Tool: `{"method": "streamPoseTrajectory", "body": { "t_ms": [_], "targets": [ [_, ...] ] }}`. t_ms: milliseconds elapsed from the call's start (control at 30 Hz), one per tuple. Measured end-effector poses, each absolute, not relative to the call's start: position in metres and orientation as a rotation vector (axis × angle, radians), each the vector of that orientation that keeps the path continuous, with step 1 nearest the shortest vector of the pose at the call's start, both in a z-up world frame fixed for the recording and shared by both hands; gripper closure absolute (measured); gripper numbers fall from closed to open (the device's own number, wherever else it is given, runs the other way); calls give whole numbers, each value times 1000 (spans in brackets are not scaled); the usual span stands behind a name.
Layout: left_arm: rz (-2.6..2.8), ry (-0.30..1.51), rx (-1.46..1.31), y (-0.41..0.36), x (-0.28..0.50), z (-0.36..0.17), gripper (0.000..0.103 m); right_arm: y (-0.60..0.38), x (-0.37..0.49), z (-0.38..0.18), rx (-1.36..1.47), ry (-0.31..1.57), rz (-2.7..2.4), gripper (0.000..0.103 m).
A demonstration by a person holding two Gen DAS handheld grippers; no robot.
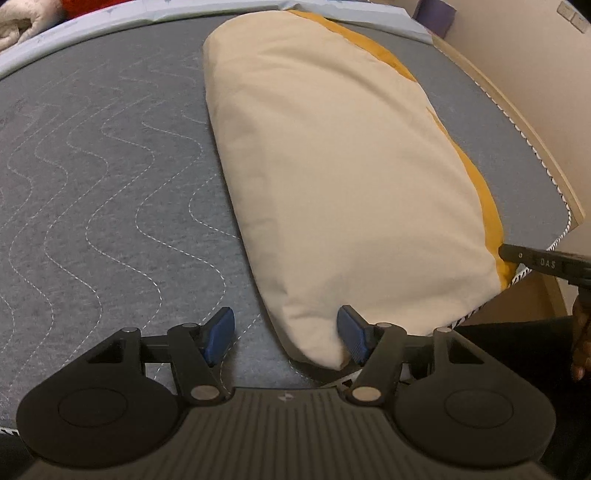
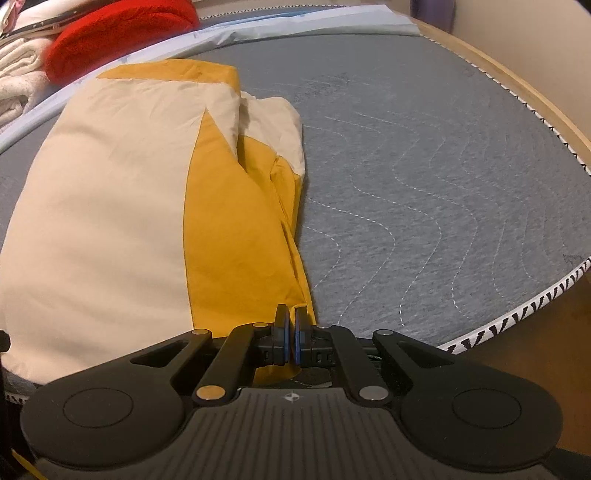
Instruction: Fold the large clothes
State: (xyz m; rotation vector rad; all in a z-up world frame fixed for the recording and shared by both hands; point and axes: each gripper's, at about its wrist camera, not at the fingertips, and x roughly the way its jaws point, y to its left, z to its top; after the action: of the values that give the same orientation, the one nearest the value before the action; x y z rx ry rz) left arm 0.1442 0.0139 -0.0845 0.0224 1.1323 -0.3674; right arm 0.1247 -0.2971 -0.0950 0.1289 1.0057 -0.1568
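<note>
A cream and mustard-yellow garment (image 1: 343, 177) lies folded lengthwise on the grey quilted mattress (image 1: 110, 166). My left gripper (image 1: 286, 334) is open at the garment's near left corner; its right finger touches the cream cloth, nothing is held. In the right wrist view the garment (image 2: 110, 221) shows its yellow side panel. My right gripper (image 2: 291, 338) is shut on the yellow near right edge of the garment. The right gripper's black body also shows at the right edge of the left wrist view (image 1: 546, 262).
A red cloth (image 2: 118, 37) and white folded towels (image 2: 18, 77) lie at the far left. A light blue sheet (image 2: 258, 27) runs along the mattress's far edge. A wooden bed frame (image 2: 535, 88) and beige wall bound the right side.
</note>
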Motion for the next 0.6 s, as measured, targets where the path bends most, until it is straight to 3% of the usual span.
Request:
{"method": "streamPoseTrajectory", "body": {
  "t_ms": [167,300,400,467,533,600],
  "targets": [
    [-379,1145,8,7,142,-89,34,-290,127,-96,66,1012,-159,100],
    [-387,1170,-29,13,147,-82,34,-285,127,-86,-46,984,-186,74],
    [-389,1126,-104,28,150,-61,35,-290,124,-52,-22,820,-157,70],
    [-407,1087,-157,41,160,-45,35,-294,124,-25,5,691,-87,60],
    [-407,1064,-176,50,176,-37,35,-297,132,-8,11,628,-26,27],
    [-399,1065,-192,56,196,-35,34,-304,147,-4,65,630,44,22]
  ]
}}
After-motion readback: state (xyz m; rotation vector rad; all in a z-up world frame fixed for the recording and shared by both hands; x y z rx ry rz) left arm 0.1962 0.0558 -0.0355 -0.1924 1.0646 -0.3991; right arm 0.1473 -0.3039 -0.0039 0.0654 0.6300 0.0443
